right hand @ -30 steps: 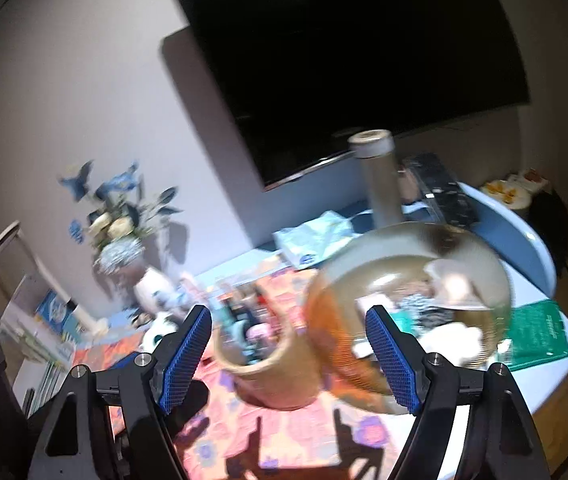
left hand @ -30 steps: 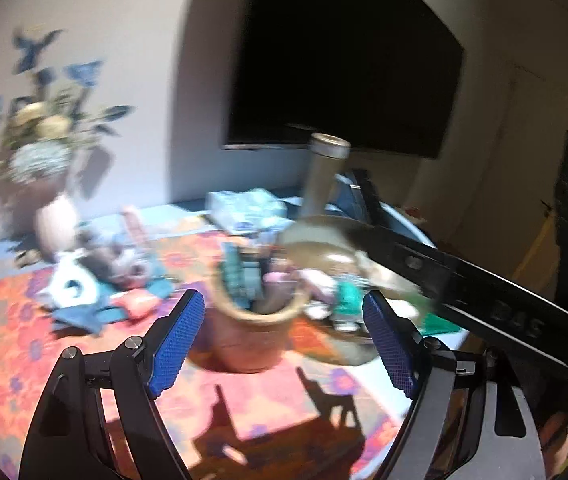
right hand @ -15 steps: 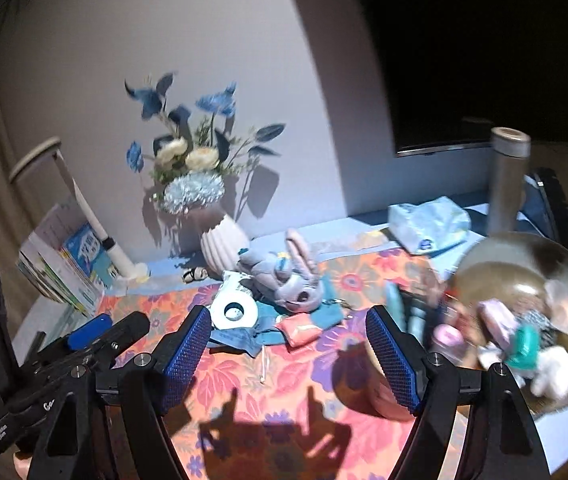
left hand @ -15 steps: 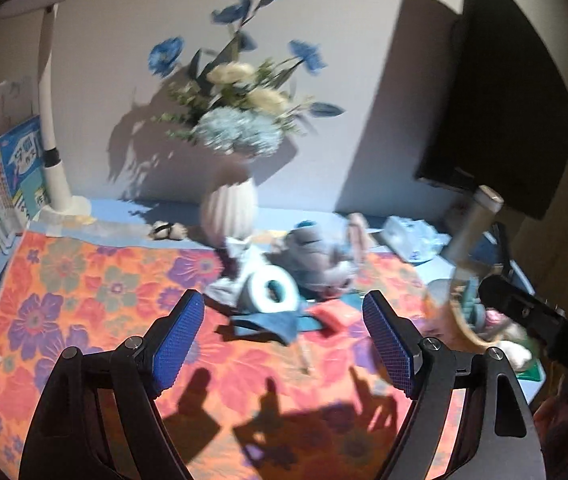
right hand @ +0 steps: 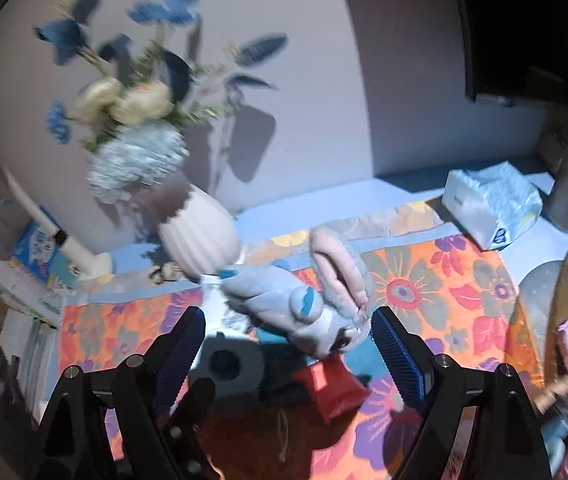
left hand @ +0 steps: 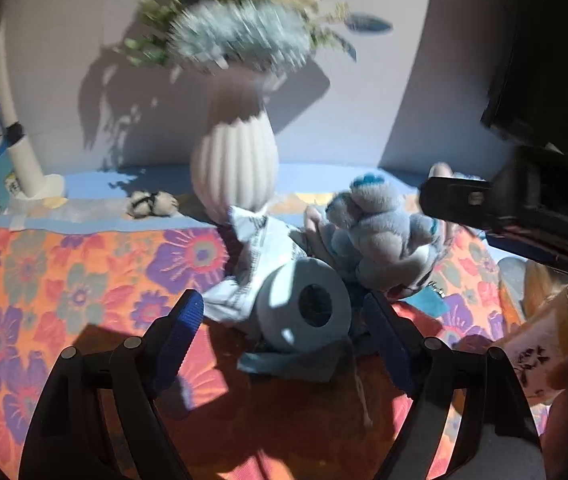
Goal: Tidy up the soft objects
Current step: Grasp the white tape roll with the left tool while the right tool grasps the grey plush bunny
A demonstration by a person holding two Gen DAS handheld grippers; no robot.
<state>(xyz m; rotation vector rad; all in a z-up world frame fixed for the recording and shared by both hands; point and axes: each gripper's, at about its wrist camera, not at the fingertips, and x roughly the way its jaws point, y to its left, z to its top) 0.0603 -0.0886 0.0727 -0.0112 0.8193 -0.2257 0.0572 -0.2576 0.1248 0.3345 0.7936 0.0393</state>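
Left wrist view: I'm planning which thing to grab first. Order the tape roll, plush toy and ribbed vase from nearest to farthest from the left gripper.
1. Tape roll, between the open left gripper fingers.
2. Plush toy, behind it, to the right.
3. Ribbed vase, farthest, by the wall.

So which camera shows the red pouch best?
The right wrist view: the red pouch lies in plain sight under the plush rabbit's head. In the left wrist view I cannot make it out.
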